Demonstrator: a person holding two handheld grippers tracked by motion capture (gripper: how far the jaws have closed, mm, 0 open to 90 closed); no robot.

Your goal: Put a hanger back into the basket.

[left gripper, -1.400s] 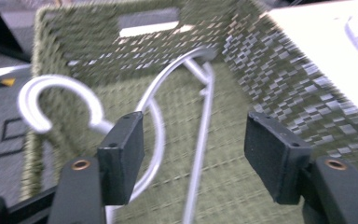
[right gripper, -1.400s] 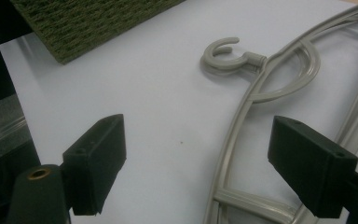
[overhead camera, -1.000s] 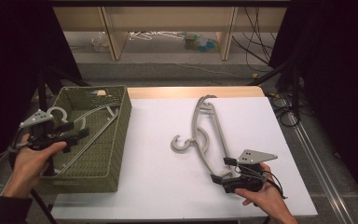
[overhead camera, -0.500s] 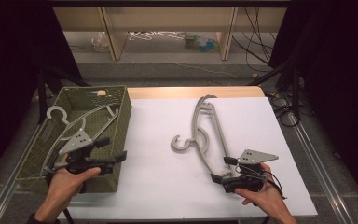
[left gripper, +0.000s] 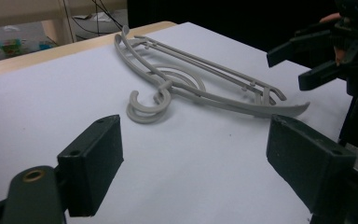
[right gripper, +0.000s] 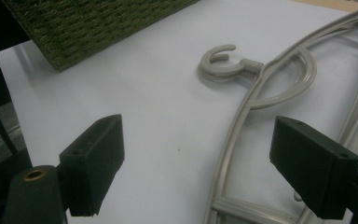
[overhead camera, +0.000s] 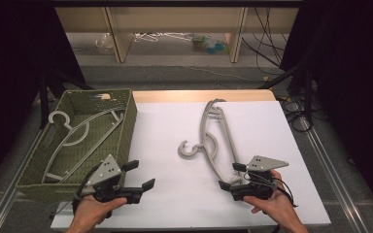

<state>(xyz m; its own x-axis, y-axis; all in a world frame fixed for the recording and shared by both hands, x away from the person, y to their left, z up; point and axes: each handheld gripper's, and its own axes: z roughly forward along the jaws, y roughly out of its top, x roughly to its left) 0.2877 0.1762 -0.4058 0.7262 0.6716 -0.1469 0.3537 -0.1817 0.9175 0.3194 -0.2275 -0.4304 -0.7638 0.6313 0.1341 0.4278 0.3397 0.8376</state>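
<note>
The left gripper [overhead camera: 138, 175] is held low over the near left part of the white table [overhead camera: 175, 204], just beside the near right corner of the green woven basket [overhead camera: 126, 126], and is pointed to the right across the table. Its jaws are spread wide with nothing between them; they have just been opening. The right gripper [overhead camera: 232, 175] is held at the near right of the table, pointed left, its jaws likewise spread wide and empty, with the near end of the grey hanger on the table [overhead camera: 213, 141] just before them. This hanger lies flat at the middle of the table, its hook turned toward the basket. In the left gripper view the same hanger [left gripper: 191, 88] is seen ahead of the open jaws, well apart from them. A second grey hanger [overhead camera: 77, 136] rests inside the basket. Compared with the frame one second earlier, the left gripper has been carried from over the basket's left wall, at the second hanger's hook, to the table beside the basket, and that hanger has been left in the basket; the right gripper has been kept in place.
</note>
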